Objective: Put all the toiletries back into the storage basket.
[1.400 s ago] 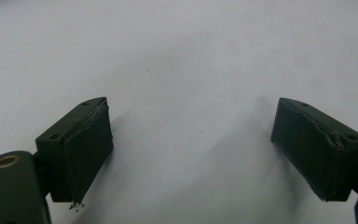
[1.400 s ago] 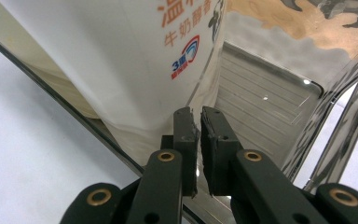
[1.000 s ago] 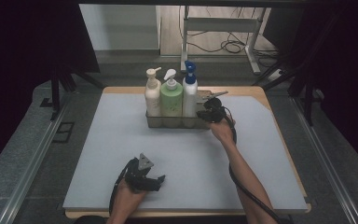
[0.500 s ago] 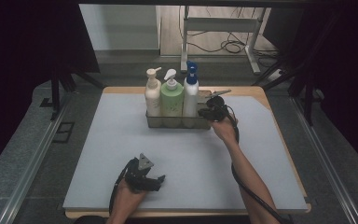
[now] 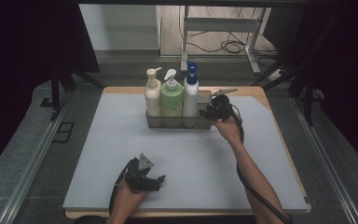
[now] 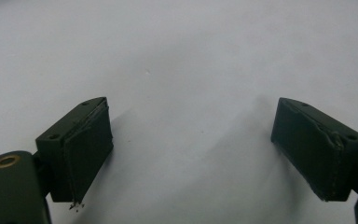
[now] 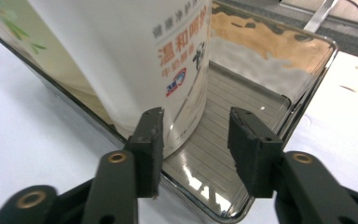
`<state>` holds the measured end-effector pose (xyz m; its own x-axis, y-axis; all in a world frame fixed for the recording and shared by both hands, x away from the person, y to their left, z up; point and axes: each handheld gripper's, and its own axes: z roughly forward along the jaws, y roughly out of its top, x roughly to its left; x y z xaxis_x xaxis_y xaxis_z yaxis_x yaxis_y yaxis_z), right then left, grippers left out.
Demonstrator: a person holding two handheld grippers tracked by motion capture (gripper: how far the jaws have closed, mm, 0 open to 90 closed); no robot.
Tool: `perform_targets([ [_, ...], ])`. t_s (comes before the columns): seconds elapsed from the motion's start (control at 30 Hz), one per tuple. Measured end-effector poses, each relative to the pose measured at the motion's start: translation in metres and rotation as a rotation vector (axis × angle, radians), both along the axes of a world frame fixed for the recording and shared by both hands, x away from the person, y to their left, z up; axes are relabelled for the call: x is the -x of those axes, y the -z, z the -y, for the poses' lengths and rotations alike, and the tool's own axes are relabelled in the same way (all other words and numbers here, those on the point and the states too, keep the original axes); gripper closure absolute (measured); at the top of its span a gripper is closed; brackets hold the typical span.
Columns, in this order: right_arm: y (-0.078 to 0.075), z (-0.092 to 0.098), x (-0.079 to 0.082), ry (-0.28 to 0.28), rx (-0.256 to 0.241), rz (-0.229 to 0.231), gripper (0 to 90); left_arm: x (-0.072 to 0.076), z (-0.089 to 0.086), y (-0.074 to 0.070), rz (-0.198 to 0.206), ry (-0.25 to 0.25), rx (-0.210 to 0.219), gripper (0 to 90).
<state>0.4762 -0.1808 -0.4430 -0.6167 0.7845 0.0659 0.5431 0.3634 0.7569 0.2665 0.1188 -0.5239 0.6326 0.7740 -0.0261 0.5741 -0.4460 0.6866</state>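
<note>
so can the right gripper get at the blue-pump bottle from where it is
Probably yes: the right gripper is open at the tray rim beside the blue-pump bottle, with nothing between them.

High view overhead, facing forward; gripper views close, perhaps sharing mat [image 5: 121,140].

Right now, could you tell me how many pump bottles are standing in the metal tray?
3, in a row: the cream bottle at the left, the green bottle in the middle, the blue-capped white bottle at the right, beside the right claw. None looks hidden.
</note>
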Motion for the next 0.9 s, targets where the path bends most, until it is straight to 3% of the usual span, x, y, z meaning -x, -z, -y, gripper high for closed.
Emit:
perform_targets([
  [0.37, -0.012, 0.003, 0.018, -0.030, -0.017, 0.034, 37.0, 0.000, 0.000, 0.000, 0.001, 0.000, -0.001, 12.2],
  [0.9, -0.024, 0.019, 0.045, -0.071, 0.025, 0.058, 19.9, 0.000, 0.000, 0.000, 0.001, 0.000, 0.000, 12.1],
])
